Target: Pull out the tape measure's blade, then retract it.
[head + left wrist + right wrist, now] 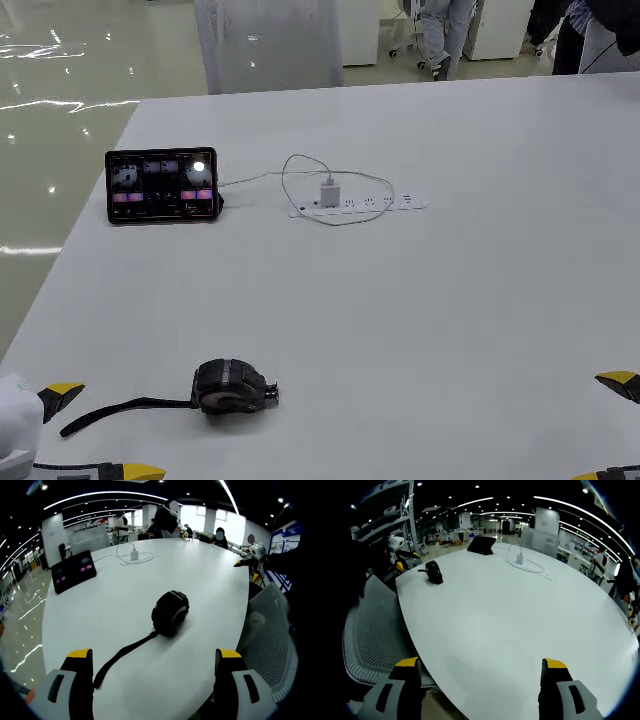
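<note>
Just one black tape measure (232,386) sitting near-left on the white table (450,300). Two grippers: left gripper (154,656) and right gripper (481,663), both gaping wide, empty.

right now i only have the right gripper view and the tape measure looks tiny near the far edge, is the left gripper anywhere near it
observer: Yes. In the left gripper view the tape measure lies straight ahead of the open left gripper, untouched.
operator: which way is the strap lying
observer: The strap runs from the tape measure back toward the left gripper, flat on the table.
operator: blade out at all
observer: It looks retracted. In the head view the tip sits against the tape measure, on the side away from the strap.
</note>
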`<move>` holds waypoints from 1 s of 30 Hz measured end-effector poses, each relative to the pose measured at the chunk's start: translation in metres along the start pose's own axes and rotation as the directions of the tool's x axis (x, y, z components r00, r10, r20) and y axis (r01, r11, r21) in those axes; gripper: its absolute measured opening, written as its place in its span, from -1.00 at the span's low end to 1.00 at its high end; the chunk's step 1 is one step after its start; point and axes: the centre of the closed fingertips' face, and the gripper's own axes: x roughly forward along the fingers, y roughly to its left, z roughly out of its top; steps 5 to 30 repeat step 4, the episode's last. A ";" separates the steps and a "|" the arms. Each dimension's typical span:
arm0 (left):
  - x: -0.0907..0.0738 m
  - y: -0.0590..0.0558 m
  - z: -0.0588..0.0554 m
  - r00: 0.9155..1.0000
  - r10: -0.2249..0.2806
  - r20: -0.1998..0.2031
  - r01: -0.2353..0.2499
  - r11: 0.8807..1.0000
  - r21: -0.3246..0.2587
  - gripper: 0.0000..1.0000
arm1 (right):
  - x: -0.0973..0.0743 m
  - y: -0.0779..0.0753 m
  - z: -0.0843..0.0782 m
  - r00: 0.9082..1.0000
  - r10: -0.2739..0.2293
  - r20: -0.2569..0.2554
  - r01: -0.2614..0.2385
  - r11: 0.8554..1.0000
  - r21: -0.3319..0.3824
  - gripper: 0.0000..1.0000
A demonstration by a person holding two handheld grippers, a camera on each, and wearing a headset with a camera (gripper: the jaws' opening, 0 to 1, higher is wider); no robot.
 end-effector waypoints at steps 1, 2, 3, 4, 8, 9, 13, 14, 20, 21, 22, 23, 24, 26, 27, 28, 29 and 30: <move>0.000 0.001 0.001 1.000 -0.001 0.001 0.002 1.000 -0.002 0.98 | 0.000 0.001 -0.001 1.000 0.003 -0.002 -0.003 1.000 -0.002 0.98; 0.000 0.002 0.001 1.000 0.002 0.003 -0.002 1.000 0.001 0.98 | 0.000 0.001 -0.001 1.000 0.004 -0.002 -0.004 1.000 -0.002 0.98; 0.000 0.002 0.000 1.000 -0.001 0.001 0.001 1.000 -0.001 0.98 | 0.000 0.001 -0.002 1.000 0.005 -0.003 -0.005 1.000 -0.001 0.98; -0.001 0.003 0.000 1.000 0.001 0.001 -0.001 1.000 -0.001 0.98 | 0.000 0.001 -0.002 1.000 0.005 -0.005 -0.005 1.000 0.000 0.98; -0.001 0.003 0.000 1.000 0.001 0.001 -0.001 1.000 -0.001 0.98 | 0.000 0.001 -0.002 1.000 0.005 -0.005 -0.005 1.000 0.000 0.98; -0.001 0.003 0.000 1.000 0.001 0.001 -0.001 1.000 -0.001 0.98 | 0.000 0.001 -0.002 1.000 0.005 -0.005 -0.005 1.000 0.000 0.98; -0.001 0.003 0.000 1.000 0.001 0.001 -0.001 1.000 -0.001 0.98 | 0.000 0.001 -0.002 1.000 0.005 -0.005 -0.005 1.000 0.000 0.98; -0.001 0.003 0.000 1.000 0.001 0.001 -0.001 1.000 -0.001 0.98 | 0.000 0.001 -0.002 1.000 0.005 -0.005 -0.005 1.000 0.000 0.98; -0.001 0.003 0.000 1.000 0.001 0.001 -0.001 1.000 -0.001 0.98 | 0.000 0.001 -0.002 1.000 0.005 -0.005 -0.005 1.000 0.000 0.98; -0.001 0.003 0.000 1.000 0.001 0.001 -0.001 1.000 -0.001 0.98 | 0.000 0.001 -0.002 1.000 0.005 -0.005 -0.005 1.000 0.000 0.98; -0.001 0.003 0.000 1.000 0.001 0.001 -0.001 1.000 -0.001 0.98 | 0.000 0.001 -0.002 1.000 0.005 -0.005 -0.005 1.000 0.000 0.98; -0.001 0.003 0.000 1.000 0.001 0.001 -0.001 1.000 -0.001 0.98 | 0.000 0.001 -0.002 1.000 0.005 -0.005 -0.005 1.000 0.000 0.98; -0.001 0.003 0.000 1.000 0.001 0.001 -0.001 1.000 -0.001 0.98 | 0.000 0.001 -0.002 1.000 0.005 -0.005 -0.005 1.000 0.000 0.98; -0.001 0.003 0.000 1.000 0.001 0.001 -0.001 1.000 -0.001 0.98 | 0.000 0.001 -0.002 1.000 0.005 -0.005 -0.005 1.000 0.000 0.98; -0.001 0.003 0.000 1.000 0.001 0.001 -0.001 1.000 -0.001 0.98 | 0.000 0.001 -0.002 1.000 0.005 -0.005 -0.005 1.000 0.000 0.98; -0.001 0.003 0.000 1.000 0.001 0.001 -0.001 1.000 -0.001 0.98 | 0.000 0.001 -0.002 1.000 0.005 -0.005 -0.005 1.000 0.000 0.98; -0.001 0.003 0.000 1.000 0.001 0.001 -0.001 1.000 -0.001 0.98 | 0.000 0.001 -0.002 1.000 0.005 -0.005 -0.005 1.000 0.000 0.98; -0.001 0.003 0.000 1.000 0.001 0.001 -0.001 1.000 -0.001 0.98 | 0.000 0.001 -0.002 1.000 0.005 -0.005 -0.005 1.000 0.000 0.98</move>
